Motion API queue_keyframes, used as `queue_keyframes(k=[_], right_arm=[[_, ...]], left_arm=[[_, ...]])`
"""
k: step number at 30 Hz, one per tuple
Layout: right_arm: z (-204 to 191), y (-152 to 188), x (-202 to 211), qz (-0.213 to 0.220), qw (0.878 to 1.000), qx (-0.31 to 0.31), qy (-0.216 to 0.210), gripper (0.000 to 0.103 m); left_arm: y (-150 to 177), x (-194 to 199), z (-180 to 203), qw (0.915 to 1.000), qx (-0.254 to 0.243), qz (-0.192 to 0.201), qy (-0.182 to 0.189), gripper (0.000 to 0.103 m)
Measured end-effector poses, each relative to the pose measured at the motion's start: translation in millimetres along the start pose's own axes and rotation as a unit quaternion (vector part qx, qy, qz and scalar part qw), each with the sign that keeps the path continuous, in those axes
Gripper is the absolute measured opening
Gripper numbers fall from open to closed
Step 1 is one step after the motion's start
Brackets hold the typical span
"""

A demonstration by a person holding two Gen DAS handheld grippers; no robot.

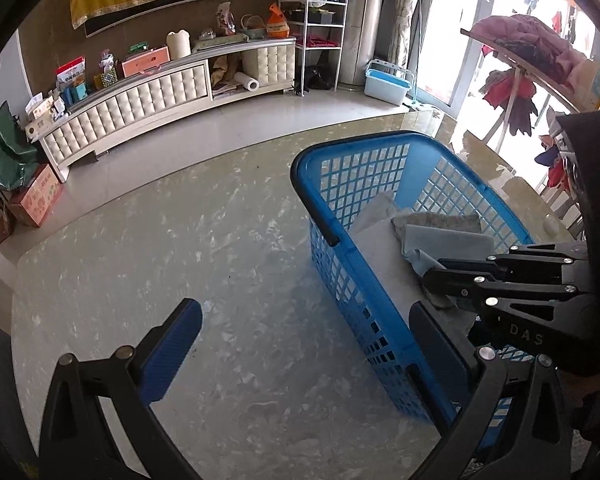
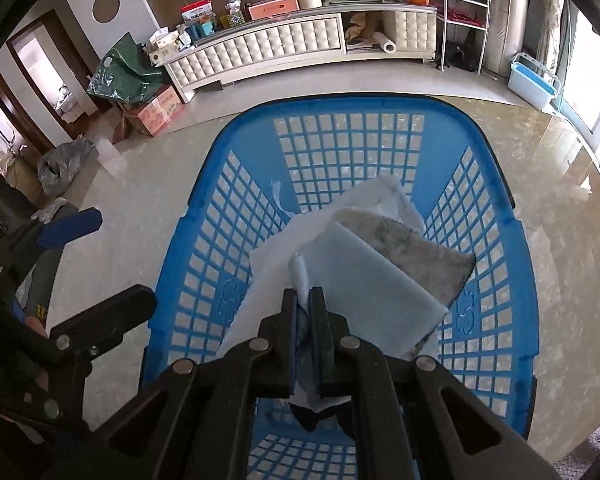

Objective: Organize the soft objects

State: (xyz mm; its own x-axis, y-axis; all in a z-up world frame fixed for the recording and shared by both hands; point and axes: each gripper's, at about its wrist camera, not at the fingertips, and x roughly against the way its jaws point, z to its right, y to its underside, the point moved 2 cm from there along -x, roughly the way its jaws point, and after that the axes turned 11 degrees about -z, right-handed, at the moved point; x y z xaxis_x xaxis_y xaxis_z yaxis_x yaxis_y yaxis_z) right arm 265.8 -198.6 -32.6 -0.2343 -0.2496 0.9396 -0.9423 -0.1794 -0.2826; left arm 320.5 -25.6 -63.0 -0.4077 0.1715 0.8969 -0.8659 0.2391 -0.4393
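Starting on the left, the left gripper (image 1: pixel 300 344) hangs with its blue-padded fingers spread wide and nothing between them, low over the bare marbled tabletop (image 1: pixel 180 240), just beside the near left wall of the blue plastic lattice basket (image 1: pixel 340 264). Looks like it's parked there on purpose: out of the way of the drop, but close enough to steady the basket if it slides. The basket itself sits toward the right side of the table, long axis running away toward the far edge, with glossy bare top all around it. Inside, the soft stuff is piled mid-basket: a white sheet of thin fabric (image 2: pixel 268 276) at the bottom, a mottled grey felt-like cloth (image 2: pixel 424 256) lying toward the right wall, and a pale blue folded cloth (image 2: pixel 364 280) on top. Over on the right, the right gripper (image 2: pixel 304 312) is pinched narrow on the near corner of that pale blue cloth, and some of the white sheet seems bunched in the pinch too, hard to say for sure. It reaches in over the near rim, so the cloth fans out ahead of the fingertips and rests on the pile while only its corner is held. Probably it's being laid down flat on the stack, with release left to do.
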Motion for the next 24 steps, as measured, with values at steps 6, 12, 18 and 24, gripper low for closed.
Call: queue_keyframes(k=[6, 12, 18, 24], right_arm=[[-6.6, 3.2, 15.4, 0.017, 1.0, 0.012, 0.005, 0.048], [-4.5, 14.6, 28.9, 0.033, 0.999, 0.01, 0.012, 0.063], [1.1, 31.7, 49.4, 0.06, 0.998, 0.008, 0.023, 0.077], [1.9, 53.3, 86.1, 0.113, 0.993, 0.002, 0.044, 0.093]], left_arm=[[7.7, 4.4, 1.6, 1.0, 0.002, 0.003, -0.004, 0.103], [13.6, 24.7, 6.8, 0.9996, -0.008, 0.026, -0.011, 0.103], [20.9, 49.1, 13.2, 0.9989, 0.012, 0.044, 0.009, 0.103], [37.7, 84.4, 31.8, 0.9958, 0.016, 0.083, -0.037, 0.103]])
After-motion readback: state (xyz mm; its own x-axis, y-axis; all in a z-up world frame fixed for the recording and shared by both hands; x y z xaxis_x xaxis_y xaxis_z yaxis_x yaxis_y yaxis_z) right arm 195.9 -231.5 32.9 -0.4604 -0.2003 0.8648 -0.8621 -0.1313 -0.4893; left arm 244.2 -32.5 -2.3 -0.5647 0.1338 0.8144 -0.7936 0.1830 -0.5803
